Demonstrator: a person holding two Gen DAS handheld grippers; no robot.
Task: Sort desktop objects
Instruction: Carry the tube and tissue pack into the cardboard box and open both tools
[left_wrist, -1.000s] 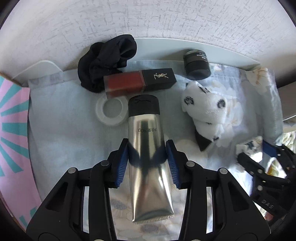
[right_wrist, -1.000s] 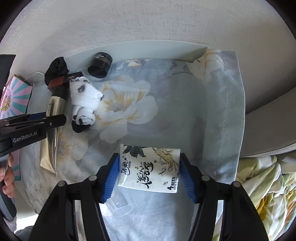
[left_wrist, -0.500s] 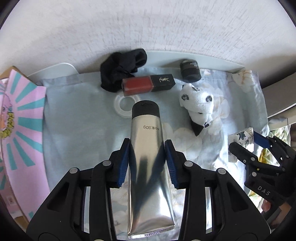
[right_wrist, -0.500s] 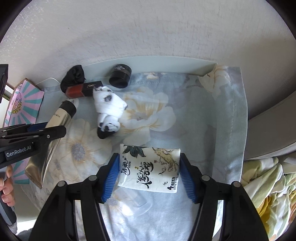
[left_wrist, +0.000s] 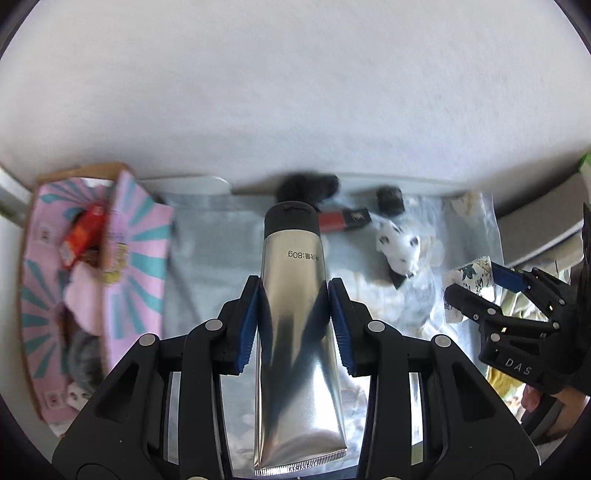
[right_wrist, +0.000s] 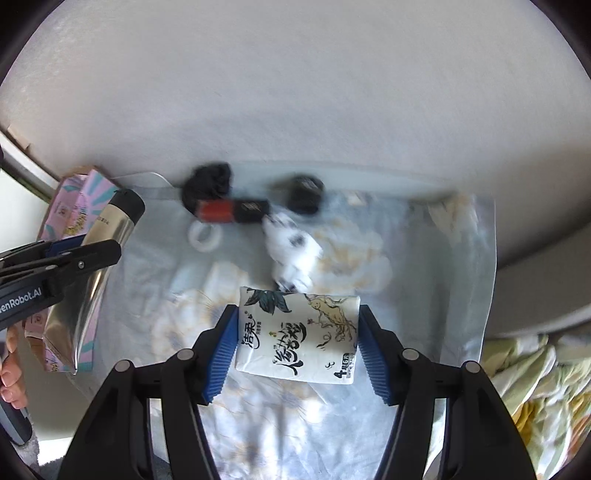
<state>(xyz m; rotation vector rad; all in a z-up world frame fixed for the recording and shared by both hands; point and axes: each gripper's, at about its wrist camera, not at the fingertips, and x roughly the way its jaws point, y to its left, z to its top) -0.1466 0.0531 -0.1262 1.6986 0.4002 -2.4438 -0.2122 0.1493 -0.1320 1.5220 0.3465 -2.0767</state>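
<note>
My left gripper (left_wrist: 294, 325) is shut on a silver tube with a black cap (left_wrist: 295, 314) and holds it above the floral cloth (left_wrist: 207, 280). The tube also shows at the left of the right wrist view (right_wrist: 99, 254). My right gripper (right_wrist: 297, 339) is shut on a white tissue pack with ink drawings (right_wrist: 299, 336), lifted above the cloth; the pack also shows in the left wrist view (left_wrist: 469, 280). On the cloth lie a red and black lipstick box (right_wrist: 231, 211), a spotted white sock (right_wrist: 293, 254), a black jar (right_wrist: 304, 194), a black cloth bundle (right_wrist: 207, 182) and a white ring (right_wrist: 205, 236).
A pink and teal open box (left_wrist: 92, 295) at the left holds a red packet (left_wrist: 83, 232) and soft items. A white wall (left_wrist: 295, 92) stands behind the table. Yellow-green bedding (right_wrist: 535, 376) lies at the right.
Both grippers have risen and pulled back from the cloth with their loads. The left gripper has swung left, so the pink box now shows fully. The view is blurred by motion.
</note>
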